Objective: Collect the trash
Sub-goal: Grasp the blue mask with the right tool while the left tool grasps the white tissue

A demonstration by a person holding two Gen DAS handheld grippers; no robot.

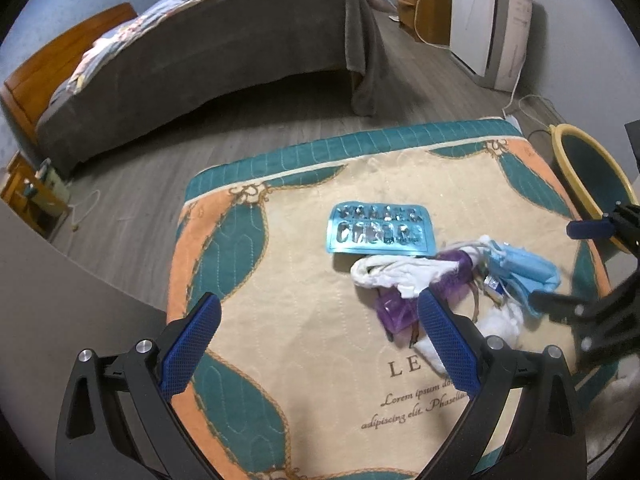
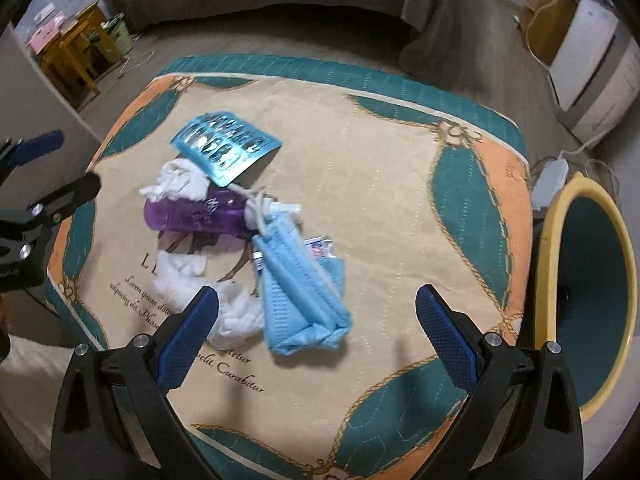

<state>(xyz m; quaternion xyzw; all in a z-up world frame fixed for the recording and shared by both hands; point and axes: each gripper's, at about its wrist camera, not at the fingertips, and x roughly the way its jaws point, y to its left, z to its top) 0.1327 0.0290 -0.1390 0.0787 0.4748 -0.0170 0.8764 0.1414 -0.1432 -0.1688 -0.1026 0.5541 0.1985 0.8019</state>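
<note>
Trash lies in a heap on a quilted cream, teal and orange mat (image 1: 280, 280) (image 2: 380, 184). It holds a teal blister pack (image 1: 380, 230) (image 2: 226, 146), a purple bottle (image 1: 452, 276) (image 2: 196, 214), crumpled white tissues (image 1: 396, 272) (image 2: 232, 312) and a blue face mask (image 1: 528, 270) (image 2: 304, 300). My left gripper (image 1: 320, 344) is open, hovering over the mat left of the heap, its right finger over the bottle. My right gripper (image 2: 316, 332) is open above the face mask. A yellow-rimmed teal bin (image 1: 588, 176) (image 2: 588, 280) stands at the mat's right edge.
A bed with a grey cover (image 1: 220, 52) stands beyond the mat on a wood floor. A white appliance (image 1: 492, 24) (image 2: 592, 76) and a wooden cabinet (image 1: 424, 4) are at the far right. A small wooden table (image 2: 76, 56) and cables (image 1: 86, 206) lie at the left.
</note>
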